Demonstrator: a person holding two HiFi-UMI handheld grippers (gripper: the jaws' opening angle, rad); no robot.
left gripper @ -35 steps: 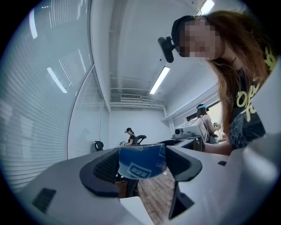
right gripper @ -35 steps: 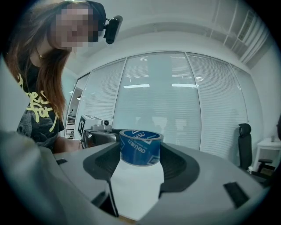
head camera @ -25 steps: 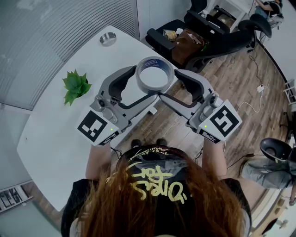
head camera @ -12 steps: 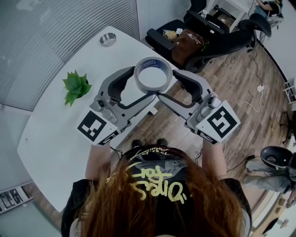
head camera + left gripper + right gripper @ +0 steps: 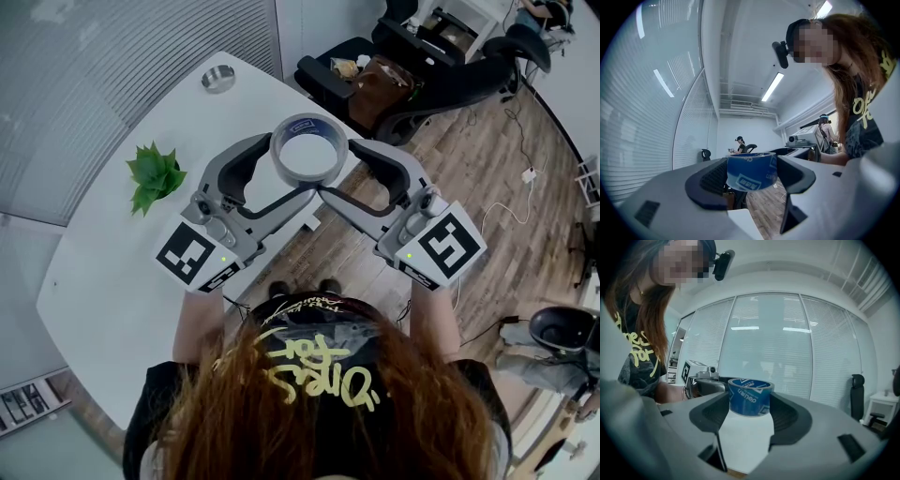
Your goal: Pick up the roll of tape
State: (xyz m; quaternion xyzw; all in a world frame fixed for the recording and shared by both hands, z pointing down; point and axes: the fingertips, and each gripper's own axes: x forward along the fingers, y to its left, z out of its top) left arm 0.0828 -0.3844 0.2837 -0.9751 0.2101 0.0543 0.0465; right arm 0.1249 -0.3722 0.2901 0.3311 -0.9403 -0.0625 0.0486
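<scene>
The roll of tape (image 5: 307,150) is blue with a white core and lies flat, lifted above the white table's (image 5: 112,262) far edge. My left gripper (image 5: 292,167) clasps it from the left and my right gripper (image 5: 336,167) from the right, their jaws meeting around the roll. The left gripper view shows the roll of tape (image 5: 751,171) hanging over wooden floor, with the dark pads against both its sides. In the right gripper view the roll of tape (image 5: 750,397) sits between the pads, which touch it on both sides.
A small green plant (image 5: 155,173) stands on the table to the left, and a round metal dish (image 5: 218,79) sits at the far corner. Black office chairs (image 5: 441,75) holding bags stand beyond the table. A white cable (image 5: 511,202) runs over the wooden floor.
Both grippers and the roll of tape hold their place. Only a chair and a person at the lower right edge have shifted.
</scene>
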